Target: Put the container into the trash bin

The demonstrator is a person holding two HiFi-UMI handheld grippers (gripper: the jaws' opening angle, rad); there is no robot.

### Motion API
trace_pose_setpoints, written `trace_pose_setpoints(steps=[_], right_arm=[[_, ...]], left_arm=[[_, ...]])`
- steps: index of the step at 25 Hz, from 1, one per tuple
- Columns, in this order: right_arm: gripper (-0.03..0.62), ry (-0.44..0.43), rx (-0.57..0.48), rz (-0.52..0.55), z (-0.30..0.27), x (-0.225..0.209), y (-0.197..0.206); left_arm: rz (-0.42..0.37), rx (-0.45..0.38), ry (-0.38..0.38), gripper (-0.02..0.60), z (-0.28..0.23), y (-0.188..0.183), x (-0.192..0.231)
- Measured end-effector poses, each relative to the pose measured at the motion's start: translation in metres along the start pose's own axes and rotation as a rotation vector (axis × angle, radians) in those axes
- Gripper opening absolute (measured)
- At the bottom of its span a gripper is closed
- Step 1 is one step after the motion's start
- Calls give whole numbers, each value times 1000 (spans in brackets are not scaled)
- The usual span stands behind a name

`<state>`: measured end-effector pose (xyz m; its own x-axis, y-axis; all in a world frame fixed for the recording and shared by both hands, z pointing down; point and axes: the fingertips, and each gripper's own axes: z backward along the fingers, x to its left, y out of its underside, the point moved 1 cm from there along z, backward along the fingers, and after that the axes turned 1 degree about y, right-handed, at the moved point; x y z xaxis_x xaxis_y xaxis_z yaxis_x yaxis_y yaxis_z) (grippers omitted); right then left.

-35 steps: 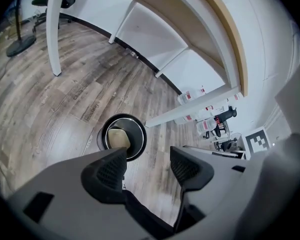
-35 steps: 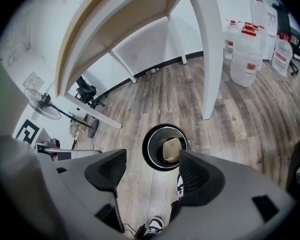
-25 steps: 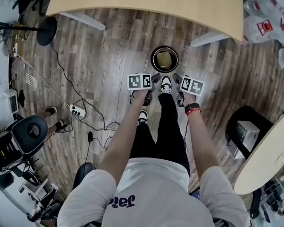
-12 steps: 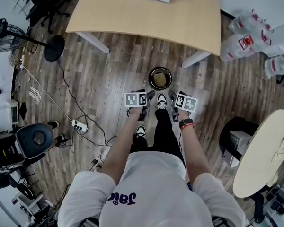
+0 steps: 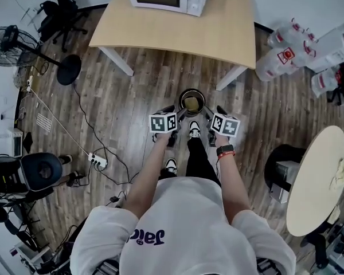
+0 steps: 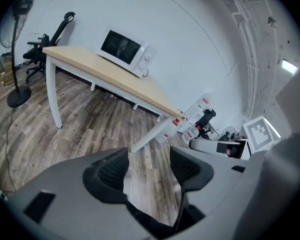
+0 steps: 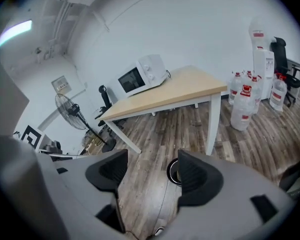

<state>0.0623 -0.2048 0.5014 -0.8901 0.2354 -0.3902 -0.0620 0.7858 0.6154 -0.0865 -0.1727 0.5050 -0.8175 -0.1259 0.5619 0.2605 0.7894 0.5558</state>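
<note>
Sitting inside the bin [image 5: 180, 99], the container [image 5: 191, 103] shows as a yellowish shape at the bottom, seen from straight above in the head view. Its long axis cannot be made out there.

The bin stands on the floor [image 5: 132, 96], just ahead of the person's feet and near the edge of the counter [image 5: 178, 33]. It lies forward of and between the two hands, about equally near to each. The left tongs [image 5: 175, 112] flank it on one side and the right tongs [image 5: 213, 112] on the other, both held above it and apart from it.

Both tongs are released and empty. In the left gripper view the jaws stand wide with only floorboards between them. In the right gripper view the jaws are just as wide, and the bin peeks out below, beside the inner edge of one jaw.

By my reading the drop is done, so nothing is left to grasp.
</note>
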Motion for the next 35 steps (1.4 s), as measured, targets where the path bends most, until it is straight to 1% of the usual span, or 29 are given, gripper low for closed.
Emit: trace_pose_setpoints(steps=[4,10,18,21,24,27,31,35], right_arm=[[319,-11,-81,45,29,21,-15],[305,-14,-197,64,77,49,-29],[290,-35,-322,129,136,88,-46],[287,-65,-363,128,158,102,-52],[267,-94,-406,127,181,114,-61],[263,-86,-449,177,204,126,-68],[237,-86,-499,235,230,143,-74],[224,-83,-525,284,247,158,-75]], left_arm=[[-70,-65,10,269,29,-14,-18],[-157,-170,15,268,80,-35,-43],[-284,-320,21,267,154,-68,-80],[-341,-370,12,247,180,-76,-93],[-367,-405,15,240,203,-81,-103],[-401,-435,11,229,224,-85,-114],[-435,-478,23,201,245,-86,-133],[-479,-512,25,170,260,-88,-148]])
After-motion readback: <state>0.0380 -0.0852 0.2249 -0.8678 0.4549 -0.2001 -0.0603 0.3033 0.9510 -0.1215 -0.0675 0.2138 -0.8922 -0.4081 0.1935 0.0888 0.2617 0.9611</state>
